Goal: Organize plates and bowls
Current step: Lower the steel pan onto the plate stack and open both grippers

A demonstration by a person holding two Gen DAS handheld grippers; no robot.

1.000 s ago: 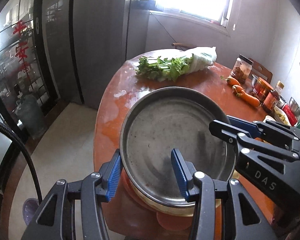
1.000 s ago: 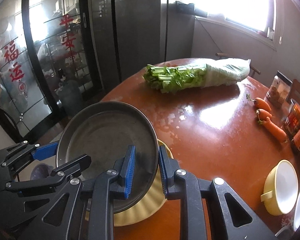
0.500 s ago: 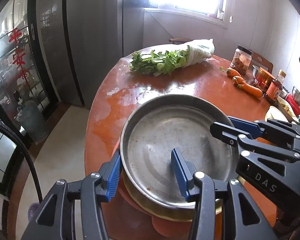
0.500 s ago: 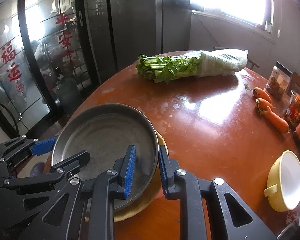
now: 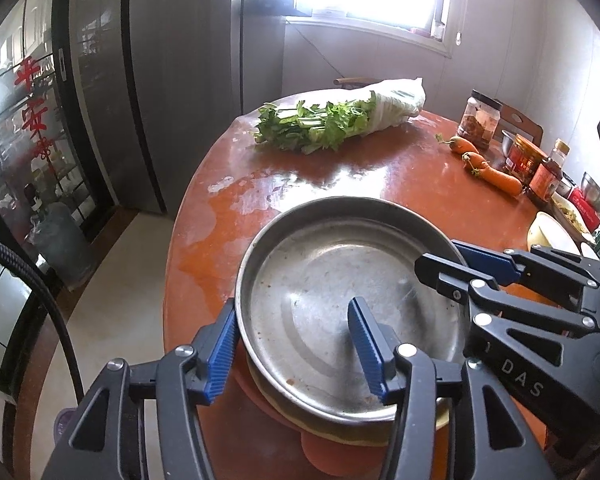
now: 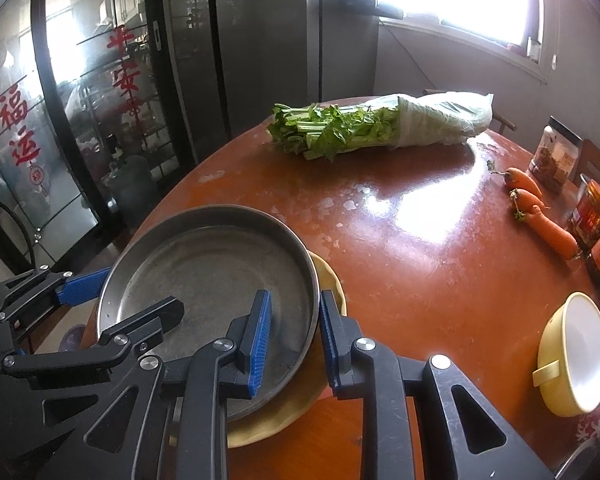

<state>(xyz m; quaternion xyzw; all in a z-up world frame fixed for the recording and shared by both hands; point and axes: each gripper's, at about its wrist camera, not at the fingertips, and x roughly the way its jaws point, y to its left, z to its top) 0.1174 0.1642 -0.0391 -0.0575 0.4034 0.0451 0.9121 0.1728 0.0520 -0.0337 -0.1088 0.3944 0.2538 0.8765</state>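
Low in both frames, steel plate [image 5: 340,300] already set mouth-up on yellow plate [image 6: 296,400], near edge of round table [image 6: 420,248]; round, so no long axis. Left gripper [image 5: 296,348] straddling its near rim, jaws just eased wider and not pinching; right gripper [image 6: 292,332] nearly pressed together across right rim. Farther right, yellow bowl [image 6: 572,352] unstacked, likely next.

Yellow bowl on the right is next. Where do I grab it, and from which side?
Pinch the rim of the yellow bowl from above on its near-left side, one finger inside, one outside. It appears to sit mouth-up and empty. Its small tab handle juts out there, so grip just beside it.
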